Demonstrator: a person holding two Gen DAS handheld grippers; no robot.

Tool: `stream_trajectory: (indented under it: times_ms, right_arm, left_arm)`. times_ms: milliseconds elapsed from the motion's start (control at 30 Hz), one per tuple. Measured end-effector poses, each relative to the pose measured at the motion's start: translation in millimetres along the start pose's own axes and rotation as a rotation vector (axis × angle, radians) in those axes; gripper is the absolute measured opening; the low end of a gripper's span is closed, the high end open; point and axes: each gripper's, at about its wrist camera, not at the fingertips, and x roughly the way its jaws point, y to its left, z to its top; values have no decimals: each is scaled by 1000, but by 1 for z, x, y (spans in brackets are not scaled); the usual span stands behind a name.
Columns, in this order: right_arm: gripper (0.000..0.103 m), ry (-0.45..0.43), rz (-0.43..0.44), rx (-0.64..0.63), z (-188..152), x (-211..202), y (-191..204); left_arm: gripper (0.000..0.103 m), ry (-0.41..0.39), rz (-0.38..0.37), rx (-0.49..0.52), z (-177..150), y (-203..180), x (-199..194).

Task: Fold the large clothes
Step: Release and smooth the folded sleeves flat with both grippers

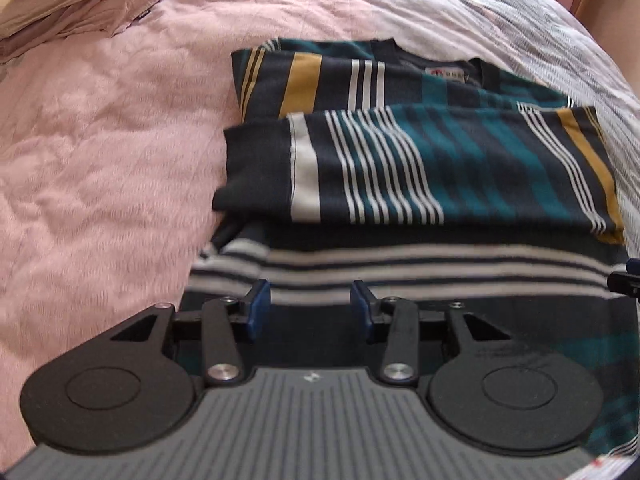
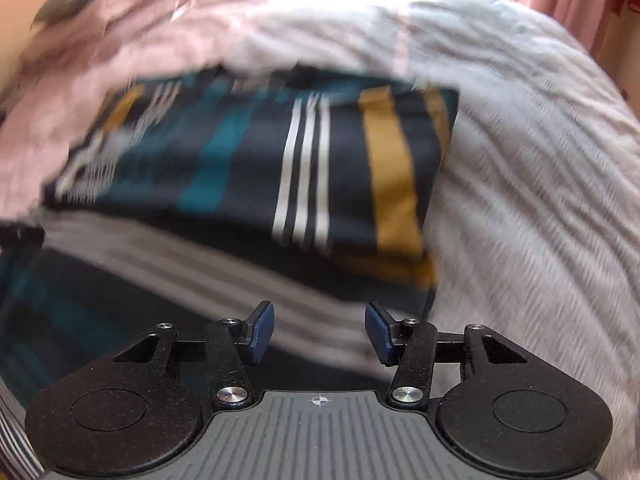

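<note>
Already partly folded, the striped sweater [image 1: 400, 168] lies on the bed [image 1: 100, 160], one sleeve [image 1: 360, 168] laid across its body below the collar [image 1: 448, 74]. My left fingers [image 1: 310, 308] and right fingers [image 2: 319, 332] hang open, empty, over the unfolded lower hem. Remaining, I judge: folding the hem up toward the collar.

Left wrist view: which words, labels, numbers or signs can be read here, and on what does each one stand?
Neck label inside the collar of the striped sweater: a red round logo and a few dark characters, too small and blurred to read.
Nothing else carries text; the right wrist view shows none.
</note>
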Motion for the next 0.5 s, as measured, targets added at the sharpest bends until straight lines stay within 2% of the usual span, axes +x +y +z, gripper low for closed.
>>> stream_trajectory:
  times_ms: [133,200,267,300,400,500]
  right_arm:
    - [48,56,-13,-73,-62,-17,6]
    - [48,110,15,-87,-95,-31,3]
    - [48,144,-3,-80,-126,-49,1]
    - [48,179,-1,-43,-142,-58,-1]
    - [48,205,-15,74,-169,-82,-6]
    - [48,217,-78,124,-179,-105,5]
  left_arm:
    - [39,64,44,-4,-62,8,-11]
    - [39,108,62,-3,-93,16,-20]
    - [39,142,81,11,-124,23,-32]
    - [40,163,83,18,-136,26,-38]
    - [40,213,74,44,-163,33,-57]
    - [40,204,39,82,-175,36,-79]
